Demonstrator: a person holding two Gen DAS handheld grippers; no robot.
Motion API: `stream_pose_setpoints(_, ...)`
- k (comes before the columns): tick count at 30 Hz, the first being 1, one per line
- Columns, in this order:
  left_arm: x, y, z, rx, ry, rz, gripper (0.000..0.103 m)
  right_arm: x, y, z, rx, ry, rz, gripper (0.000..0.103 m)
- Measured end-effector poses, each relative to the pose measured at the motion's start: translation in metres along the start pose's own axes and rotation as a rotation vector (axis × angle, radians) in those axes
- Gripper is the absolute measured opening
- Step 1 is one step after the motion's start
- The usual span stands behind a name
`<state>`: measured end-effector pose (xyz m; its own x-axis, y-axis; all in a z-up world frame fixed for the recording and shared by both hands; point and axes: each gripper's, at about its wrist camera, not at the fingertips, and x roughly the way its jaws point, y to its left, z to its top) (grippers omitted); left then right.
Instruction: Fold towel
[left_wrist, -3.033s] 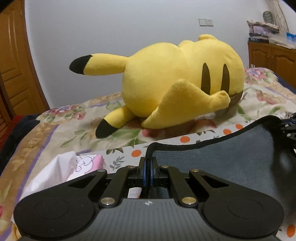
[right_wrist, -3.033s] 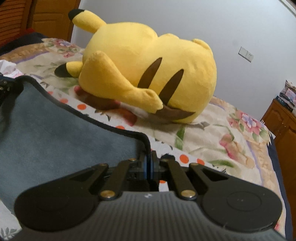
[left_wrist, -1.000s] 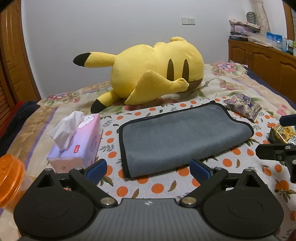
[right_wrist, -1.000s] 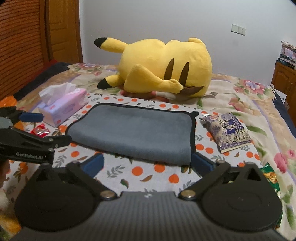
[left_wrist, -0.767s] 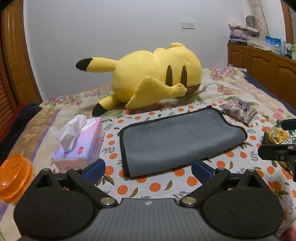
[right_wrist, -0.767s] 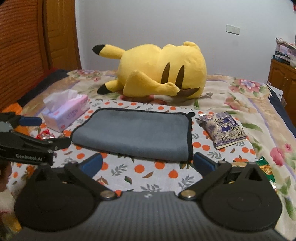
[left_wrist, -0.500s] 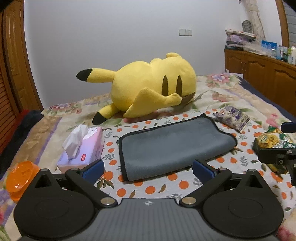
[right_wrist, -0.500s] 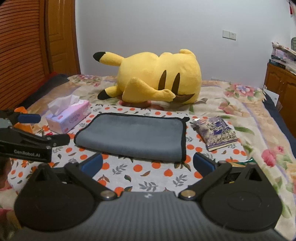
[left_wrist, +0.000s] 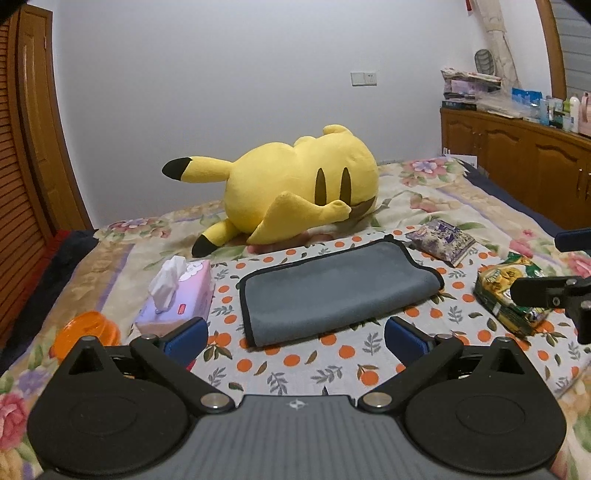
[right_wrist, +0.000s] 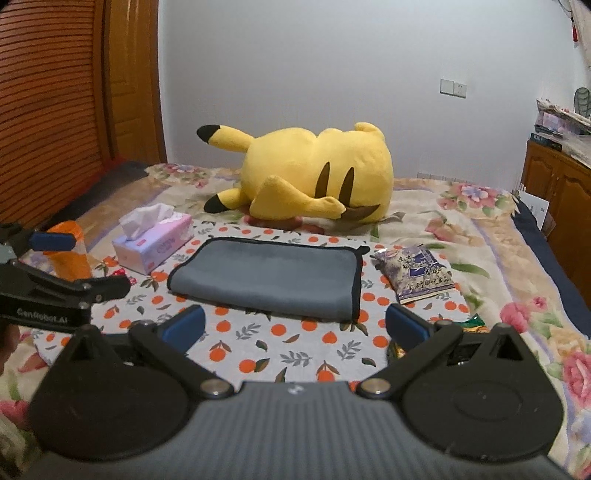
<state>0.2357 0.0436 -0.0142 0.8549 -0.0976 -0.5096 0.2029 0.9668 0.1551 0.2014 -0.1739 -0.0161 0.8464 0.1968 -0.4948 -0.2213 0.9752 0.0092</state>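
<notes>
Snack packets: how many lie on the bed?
2. A purple snack packet lies just right of the grey towel. A green-and-yellow snack packet lies farther right, nearer the cameras, partly behind the right tool. Others may be hidden.

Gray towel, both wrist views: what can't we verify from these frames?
- Gray towel: layer count and underside hidden by its own top layer, both views.
- Purple snack bag: print too small to read.
- Green snack bag: partly covered by the right tongs in the left view.
- Orange container: partly behind the left tongs in the right view.
</notes>
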Motion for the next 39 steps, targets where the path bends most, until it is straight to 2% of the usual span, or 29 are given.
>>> stream_pose_setpoints(19, -0.058, -0.013, -0.015, -0.059, 0.024, -0.003, 0.103, -0.055, -0.006, -0.017, 0.026, -0.031, -0.019, 0.103)
stream_pose_setpoints(27, -0.075, -0.023, -0.027, -0.058, 0.05, -0.011, 0.103, -0.076, -0.009, -0.026, 0.036, -0.044, -0.034, 0.103)
stream_pose_setpoints(39, -0.103, -0.033, -0.037, -0.054, 0.045, -0.001, 0.103, -0.102, -0.009, -0.041, 0.059, -0.05, -0.041, 0.103)
